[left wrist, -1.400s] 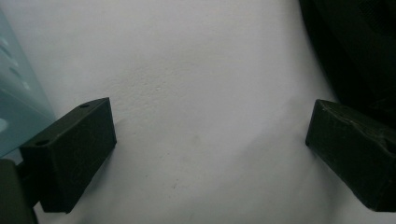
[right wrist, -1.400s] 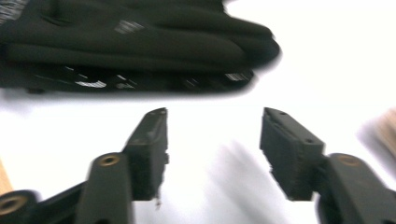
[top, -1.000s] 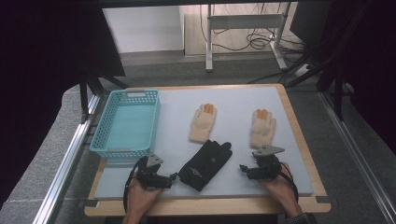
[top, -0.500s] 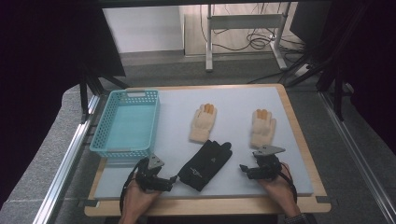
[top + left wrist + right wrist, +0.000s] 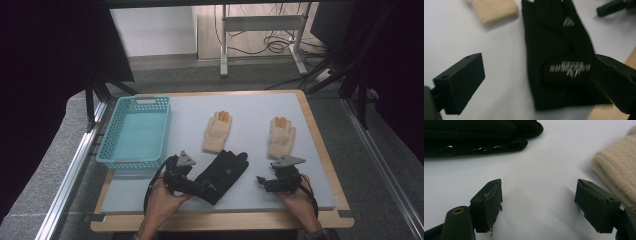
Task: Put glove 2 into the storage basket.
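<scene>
One black glove (image 5: 223,170) between two parted grippers.

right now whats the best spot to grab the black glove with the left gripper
Probably the cuff end of the black glove, the end nearest the person. The glove lies flat with its fingers pointing away, and the left gripper already has its jaws open either side of that cuff. Come in low from the near edge and pinch the hem.

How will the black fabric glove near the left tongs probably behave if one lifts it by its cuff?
The black fabric glove lies flat and thin on the grey table mat, so it would probably hang limp and feel light. Its cloth surface looks matte, so it should hardly slip; rolling seems unlikely.
</scene>
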`<state>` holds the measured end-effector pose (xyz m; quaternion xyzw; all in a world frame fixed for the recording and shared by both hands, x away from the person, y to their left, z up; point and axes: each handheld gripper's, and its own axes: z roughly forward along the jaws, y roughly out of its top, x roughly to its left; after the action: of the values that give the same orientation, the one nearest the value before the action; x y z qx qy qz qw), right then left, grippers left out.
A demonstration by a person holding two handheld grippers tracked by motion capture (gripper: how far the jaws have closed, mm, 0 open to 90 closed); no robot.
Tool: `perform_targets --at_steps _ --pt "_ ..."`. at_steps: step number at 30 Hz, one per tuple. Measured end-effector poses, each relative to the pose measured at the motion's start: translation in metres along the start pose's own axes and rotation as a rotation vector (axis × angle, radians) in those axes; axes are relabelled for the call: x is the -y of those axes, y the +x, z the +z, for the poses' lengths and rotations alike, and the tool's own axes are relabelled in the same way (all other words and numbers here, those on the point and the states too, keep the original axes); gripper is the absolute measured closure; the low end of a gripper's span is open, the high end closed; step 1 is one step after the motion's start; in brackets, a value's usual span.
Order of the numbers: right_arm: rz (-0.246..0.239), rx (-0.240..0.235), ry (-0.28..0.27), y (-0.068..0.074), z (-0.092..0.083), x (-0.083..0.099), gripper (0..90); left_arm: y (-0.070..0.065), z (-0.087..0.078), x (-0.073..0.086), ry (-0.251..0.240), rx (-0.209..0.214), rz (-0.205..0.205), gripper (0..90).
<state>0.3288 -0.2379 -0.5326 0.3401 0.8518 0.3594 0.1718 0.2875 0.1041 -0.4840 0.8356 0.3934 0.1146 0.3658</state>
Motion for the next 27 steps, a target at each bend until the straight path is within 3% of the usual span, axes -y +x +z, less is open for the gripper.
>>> perform_targets --at_steps 3,4,7,11,17,20,23,27 --pt "-0.001 0.000 -0.001 0.000 0.000 0.000 21.3 -0.003 0.011 -0.010 0.011 0.022 0.006 0.0" --pt "0.000 -0.001 -0.001 0.000 0.000 0.000 21.3 -0.007 0.025 -0.020 0.034 0.039 0.005 0.0" --pt "0.000 -0.001 -0.001 0.000 0.000 0.000 21.4 -0.010 0.042 -0.028 0.068 0.031 0.014 0.0" --pt "-0.002 -0.001 -0.002 0.000 0.000 0.000 21.3 -0.008 0.065 -0.030 0.132 0.049 -0.006 0.0" --pt "0.000 -0.002 -0.002 0.000 0.000 0.000 21.3 -0.020 0.078 -0.024 0.206 0.085 0.015 0.0" --pt "0.001 -0.002 -0.002 0.000 0.000 0.000 21.3 -0.030 0.081 -0.021 0.236 0.026 0.071 0.0" --pt "0.000 -0.001 -0.002 0.000 0.000 0.000 21.3 -0.036 0.084 -0.018 0.248 -0.018 0.097 0.0" --pt "0.000 -0.001 -0.002 0.000 0.000 0.000 21.3 -0.030 0.083 -0.016 0.239 -0.022 0.058 0.0"
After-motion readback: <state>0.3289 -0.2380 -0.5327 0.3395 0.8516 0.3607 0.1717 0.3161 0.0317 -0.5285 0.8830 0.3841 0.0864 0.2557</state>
